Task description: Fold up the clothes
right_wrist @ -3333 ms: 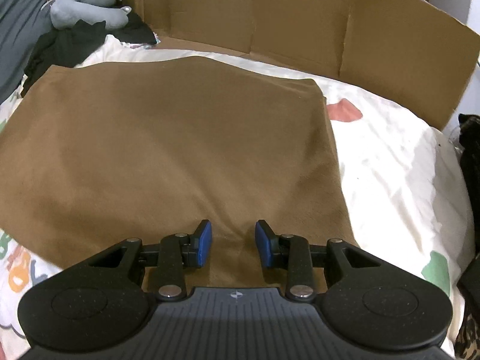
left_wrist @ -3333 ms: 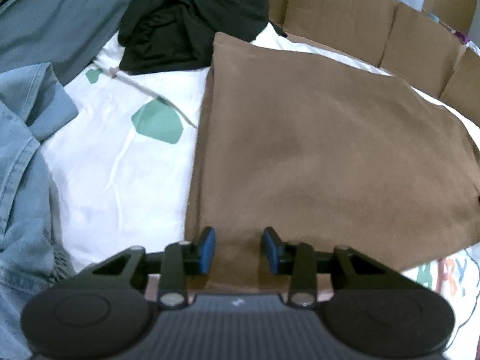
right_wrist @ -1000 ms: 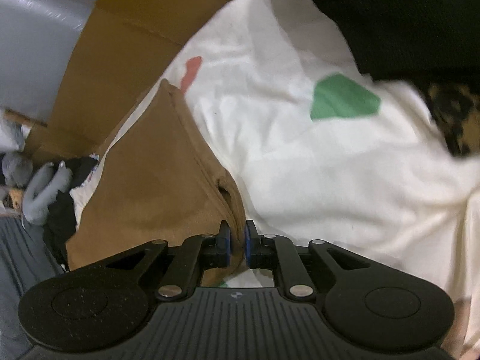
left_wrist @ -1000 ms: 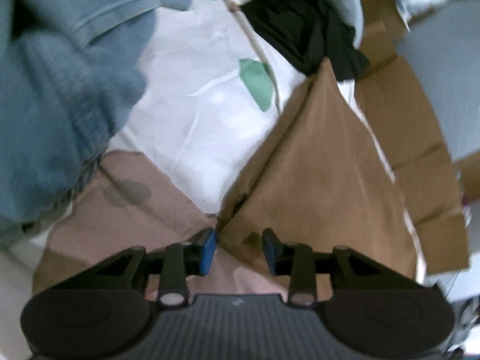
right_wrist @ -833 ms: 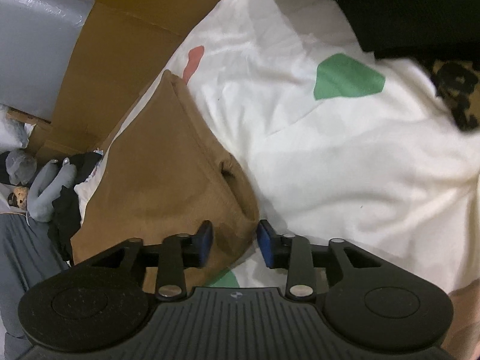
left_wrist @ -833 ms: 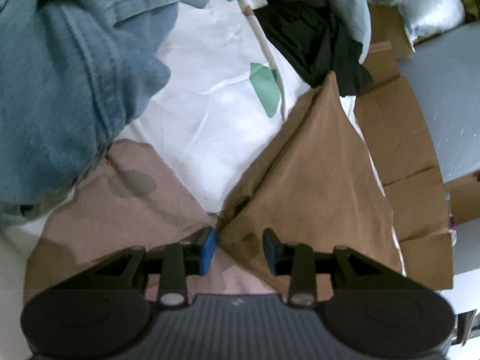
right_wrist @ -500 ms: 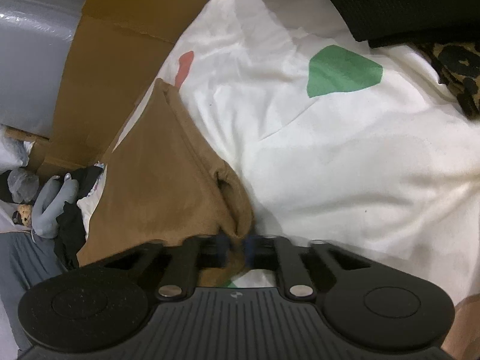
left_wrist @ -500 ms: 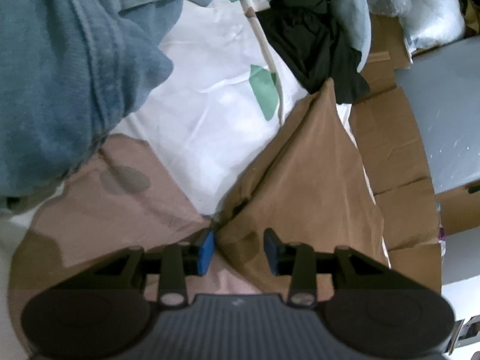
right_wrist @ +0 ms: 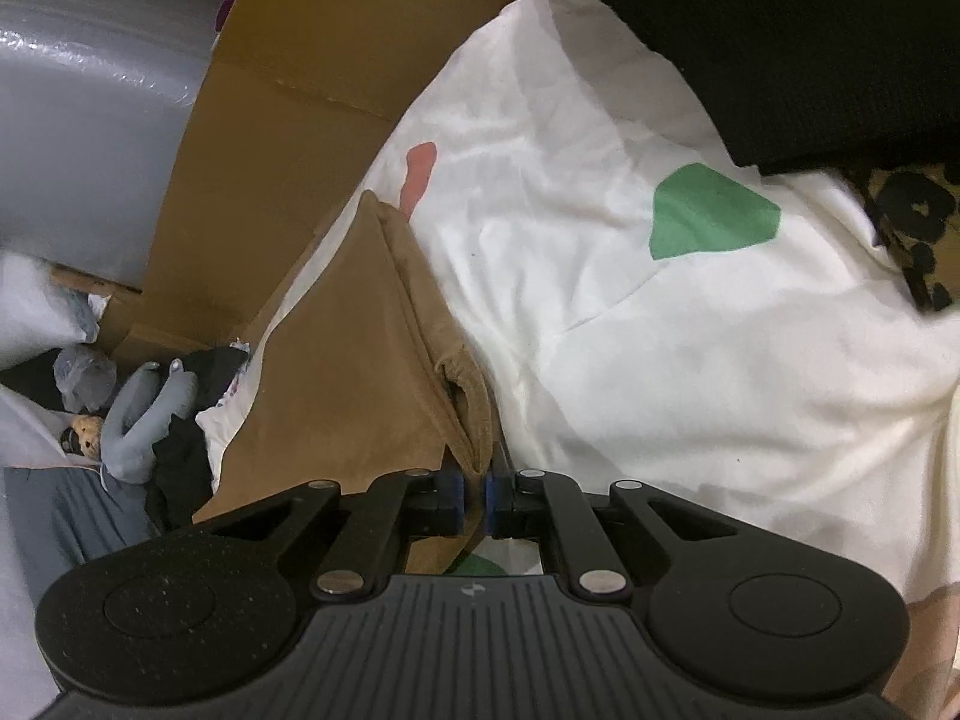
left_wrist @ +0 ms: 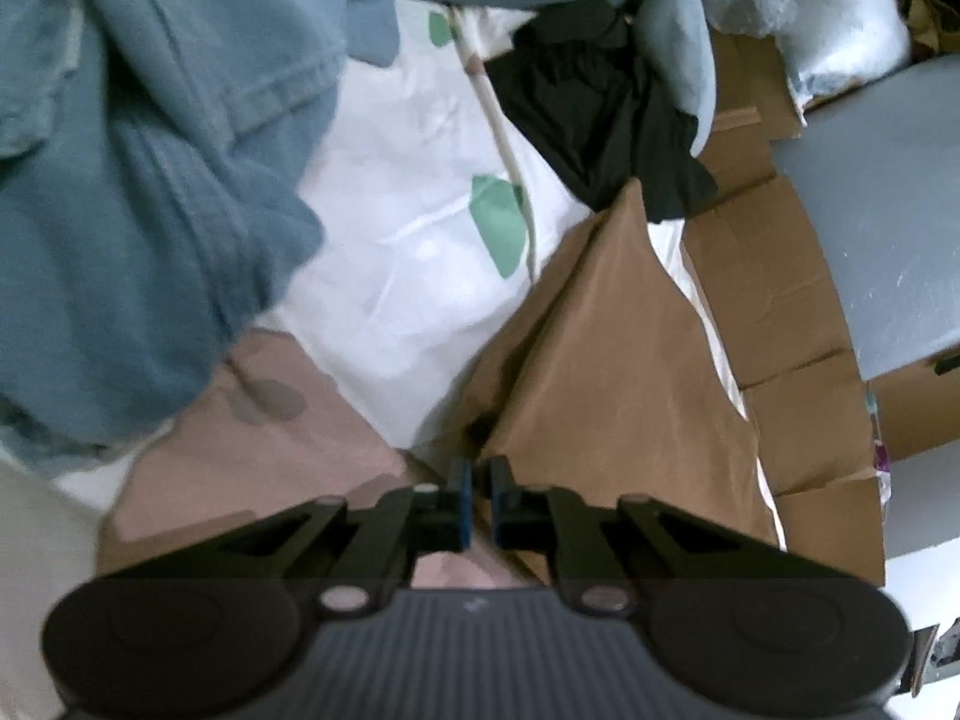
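Ahead of the left gripper (left_wrist: 477, 501), pinched narrow on a corner, the brown garment (left_wrist: 606, 372) rises tented off the white patterned sheet (left_wrist: 414, 276) beside denim (left_wrist: 150, 180). From the right gripper (right_wrist: 474, 495), likewise clamped on the folded brown edge (right_wrist: 360, 348), cardboard (right_wrist: 288, 138) borders the sheet's (right_wrist: 630, 324) far edge.

Soft indoor light, the left view blurring, both views bending hard at the edges.

Even, diffuse light is falling over the white sheet (right_wrist: 690, 360), which is glowing brightest just beyond the brown garment (left_wrist: 612, 372) in the left wrist view and washing out to near blank there. The denim clothing (left_wrist: 138, 180) on the far left of that sheet is smearing with motion blur, its seams going soft. In the right wrist view the picture is staying sharper; the grey wrapped surface (right_wrist: 78, 90) far left of the sheet is throwing small glints. The black cloth (right_wrist: 810, 42) above the sheet is sinking into detail-less shadow. Fisheye distortion is curving the cardboard (right_wrist: 288, 132) edges.
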Demonstrator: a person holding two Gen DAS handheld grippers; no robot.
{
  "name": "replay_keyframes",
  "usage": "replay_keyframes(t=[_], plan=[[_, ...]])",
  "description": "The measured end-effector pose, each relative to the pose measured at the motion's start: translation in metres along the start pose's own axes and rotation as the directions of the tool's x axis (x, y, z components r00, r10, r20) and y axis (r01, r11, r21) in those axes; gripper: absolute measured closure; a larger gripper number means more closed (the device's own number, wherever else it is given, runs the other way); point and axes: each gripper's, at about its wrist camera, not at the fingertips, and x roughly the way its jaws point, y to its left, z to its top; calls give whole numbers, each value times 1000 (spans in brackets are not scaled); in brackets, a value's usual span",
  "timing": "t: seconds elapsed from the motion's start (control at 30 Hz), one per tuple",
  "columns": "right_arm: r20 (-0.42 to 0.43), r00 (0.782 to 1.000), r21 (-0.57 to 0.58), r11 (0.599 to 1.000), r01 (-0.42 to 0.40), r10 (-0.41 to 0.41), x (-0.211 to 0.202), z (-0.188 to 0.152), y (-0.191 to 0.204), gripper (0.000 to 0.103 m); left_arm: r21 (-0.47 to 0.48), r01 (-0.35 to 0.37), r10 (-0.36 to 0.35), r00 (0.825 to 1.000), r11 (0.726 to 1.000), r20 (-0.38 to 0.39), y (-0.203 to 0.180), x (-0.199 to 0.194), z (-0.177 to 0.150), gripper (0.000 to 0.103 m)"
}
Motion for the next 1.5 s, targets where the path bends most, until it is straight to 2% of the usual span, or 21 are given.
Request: replay_keyframes(t=[0.1,0.17,0.2,0.23,0.27,0.3,0.37,0.53,0.73,0.87,0.93,1.0,1.13,1.17,1.2,1.23,1.27,1.37,1.5], plan=[[-21,1000,6,1000,18,-18,5,-2,-5,94,-37,-9,7,999,999,-32,10,7,-3,92],[-35,999,10,999,31,-30,8,-3,-9,91,-45,-1,-1,999,999,-42,11,12,-5,80],[-37,999,15,1000,22,-21,8,-4,-10,84,-50,9,-11,999,999,-41,12,15,-5,75],[-40,999,19,1000,12,-11,8,-5,-11,79,-55,20,-22,999,998,-40,12,18,-5,64],[-47,999,22,1000,2,-1,9,-6,-12,64,-61,31,-33,999,998,-38,13,22,-4,59],[-54,998,26,1000,-9,10,10,-8,-12,61,-67,41,-44,998,997,-37,14,25,-4,59],[-69,997,32,999,-29,31,13,-10,-14,60,-78,63,-66,997,995,-34,15,32,-4,55],[-86,995,40,998,-55,58,23,-13,-14,61,-102,110,-113,993,989,-19,18,46,-1,54],[-25,996,119,989,-83,87,25,-15,-19,61,-112,156,-159,987,981,-18,15,55,6,48],[32,994,185,977,-105,101,25,-18,-24,61,-113,166,-174,983,980,-65,13,50,1,51],[61,992,217,969,-117,106,25,-19,-26,61,-90,158,-164,984,983,-64,12,46,-2,51],[90,990,249,960,-130,111,25,-20,-28,62,-120,157,-164,985,980,-55,16,49,-3,52],[93,991,206,972,-113,95,32,-20,-19,63,-98,156,-160,986,983,-36,9,56,-2,54],[90,992,201,974,-108,92,32,-19,-19,65,-86,147,-150,988,985,-28,8,56,-4,58],[89,992,201,974,-103,87,32,-19,-20,73,-91,130,-132,991,987,-18,8,55,-5,63],[85,993,195,976,-101,86,33,-18,-21,84,-100,111,-112,994,989,-8,8,54,-7,76],[80,993,189,977,-99,85,33,-17,-21,93,-115,101,-102,995,988,0,10,53,-9,82],[69,994,170,981,-93,82,34,-13,-20,96,-132,87,-86,996,987,10,11,48,-12,82],[68,995,157,984,-88,78,34,-10,-18,97,-129,99,-102,995,987,-10,9,49,-14,82]])
